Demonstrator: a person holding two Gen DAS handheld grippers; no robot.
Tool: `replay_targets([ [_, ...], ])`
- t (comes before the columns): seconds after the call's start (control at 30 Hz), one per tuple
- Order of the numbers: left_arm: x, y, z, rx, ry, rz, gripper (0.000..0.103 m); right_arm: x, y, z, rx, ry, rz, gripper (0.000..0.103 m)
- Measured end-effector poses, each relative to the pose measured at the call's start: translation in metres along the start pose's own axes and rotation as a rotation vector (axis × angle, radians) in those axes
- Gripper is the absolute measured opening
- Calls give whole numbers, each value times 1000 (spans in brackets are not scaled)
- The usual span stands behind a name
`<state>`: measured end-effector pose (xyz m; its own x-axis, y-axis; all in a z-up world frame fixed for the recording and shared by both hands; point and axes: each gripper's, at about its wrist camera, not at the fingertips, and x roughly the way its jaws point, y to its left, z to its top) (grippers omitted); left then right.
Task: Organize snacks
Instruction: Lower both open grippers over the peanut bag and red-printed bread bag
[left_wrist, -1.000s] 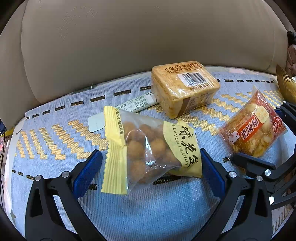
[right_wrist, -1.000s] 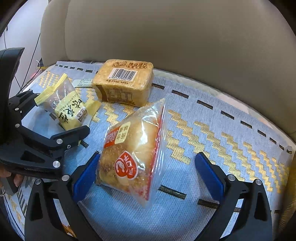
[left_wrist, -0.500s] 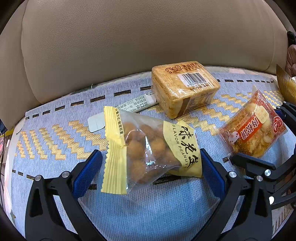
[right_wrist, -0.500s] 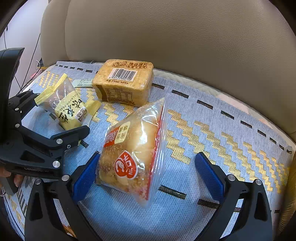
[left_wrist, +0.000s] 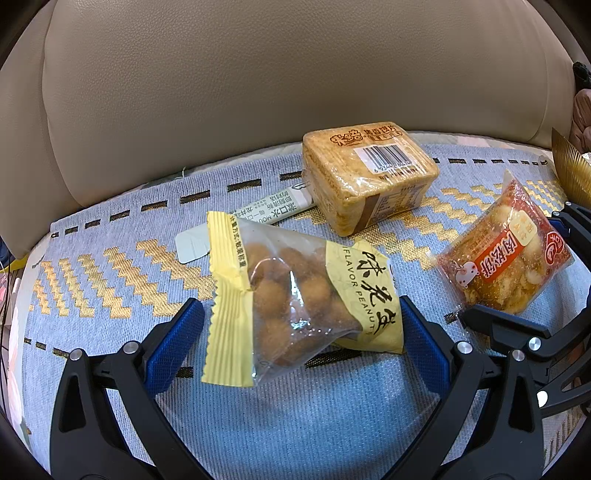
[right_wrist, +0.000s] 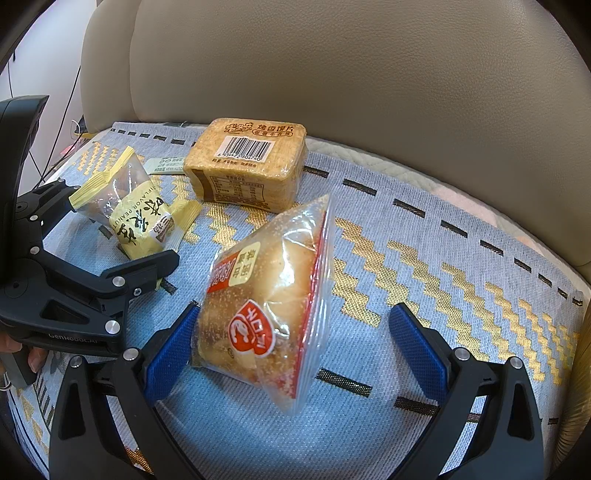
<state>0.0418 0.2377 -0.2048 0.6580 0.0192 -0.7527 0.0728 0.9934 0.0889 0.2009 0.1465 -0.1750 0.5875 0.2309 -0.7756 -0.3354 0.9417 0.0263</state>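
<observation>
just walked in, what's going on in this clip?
A person holds a gripper in each hand over a blue and gold mat on a beige sofa. The left gripper is open around a yellow peanut bag; the right gripper is open around a red-labelled bread packet. Neither has closed. A wrapped toast block and a thin white sachet lie behind them, untouched.
</observation>
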Motion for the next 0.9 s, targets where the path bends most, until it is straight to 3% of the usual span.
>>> replay_targets([
  [0.5,0,0,0,0,-1,-1,100,-1,0,0,5,-1,5,98],
  [0.77,0,0,0,0,-2,-2,100,-13,-14,-5,71,-56,96,98],
  [0.9,0,0,0,0,-2,-2,100,-17,-15,-7,71,-74,115,83],
])
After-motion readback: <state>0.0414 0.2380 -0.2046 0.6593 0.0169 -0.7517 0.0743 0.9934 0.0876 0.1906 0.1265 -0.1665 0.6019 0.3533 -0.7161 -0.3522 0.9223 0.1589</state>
